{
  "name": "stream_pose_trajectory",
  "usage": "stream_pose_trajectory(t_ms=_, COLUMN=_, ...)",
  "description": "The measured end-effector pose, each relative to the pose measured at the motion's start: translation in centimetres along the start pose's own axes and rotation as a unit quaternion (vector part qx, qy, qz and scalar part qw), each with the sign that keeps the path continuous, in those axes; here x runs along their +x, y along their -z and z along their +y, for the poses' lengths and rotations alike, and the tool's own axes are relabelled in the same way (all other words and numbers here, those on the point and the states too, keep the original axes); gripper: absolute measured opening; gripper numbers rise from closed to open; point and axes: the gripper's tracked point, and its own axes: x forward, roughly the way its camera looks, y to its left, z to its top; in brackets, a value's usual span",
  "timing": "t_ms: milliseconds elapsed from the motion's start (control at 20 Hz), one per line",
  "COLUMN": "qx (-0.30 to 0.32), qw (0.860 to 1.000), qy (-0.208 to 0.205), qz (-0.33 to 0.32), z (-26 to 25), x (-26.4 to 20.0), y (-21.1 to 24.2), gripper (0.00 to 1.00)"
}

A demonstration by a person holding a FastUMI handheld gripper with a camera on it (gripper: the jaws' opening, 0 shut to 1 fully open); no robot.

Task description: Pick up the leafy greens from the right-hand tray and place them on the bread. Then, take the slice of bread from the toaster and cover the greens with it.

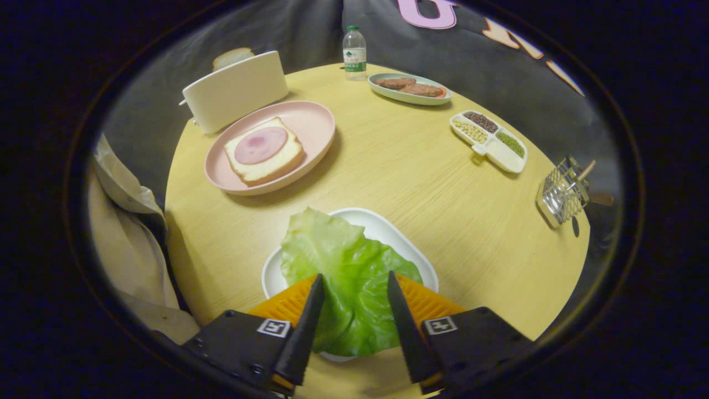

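Table (pixel 388 183): tongs (pixel 354 310) apart over the lettuce (pixel 343 266) on white tray (pixel 382 221), probably not gripping yet; next close, carry to bread (pixel 265 151).

Between the parted fingers of the gripper (pixel 354 282) lies crinkled, veined, faintly waxy lettuce (pixel 343 277) on a smooth glossy white tray (pixel 388 224). The bench (pixel 410 177) beneath has a matt pale wood grain. Beyond the fingers, a matt pink plate (pixel 310 124) holds spongy bread (pixel 266 158) topped with a smooth, moist-looking ham slice (pixel 260 145). The toaster (pixel 235 91) behind looks like satin cream plastic. Far beyond stands a clear plastic bottle (pixel 354 52); off right, a shiny wire-metal rack (pixel 562 191).
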Motion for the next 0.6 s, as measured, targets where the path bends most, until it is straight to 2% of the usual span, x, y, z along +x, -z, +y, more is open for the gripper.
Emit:
stream_pose_trajectory(t_ms=350, qx=0.0, qw=1.0, qy=0.001, qz=0.015, z=0.7, x=-0.18, y=0.22, gripper=0.67)
stream_pose_trajectory(t_ms=450, qx=-0.001, qw=1.0, qy=0.002, qz=0.018, z=0.82, x=-0.25, y=0.32, gripper=0.67)
stream_pose_trajectory(t_ms=550, qx=-0.006, qw=1.0, qy=-0.002, qz=0.01, z=1.02, x=-0.05, y=-0.24, gripper=0.48)
stream_pose_trajectory(t_ms=600, qx=0.001, qw=1.0, qy=0.016, qz=-0.001, z=0.44, x=0.3, y=-0.63, gripper=0.39)
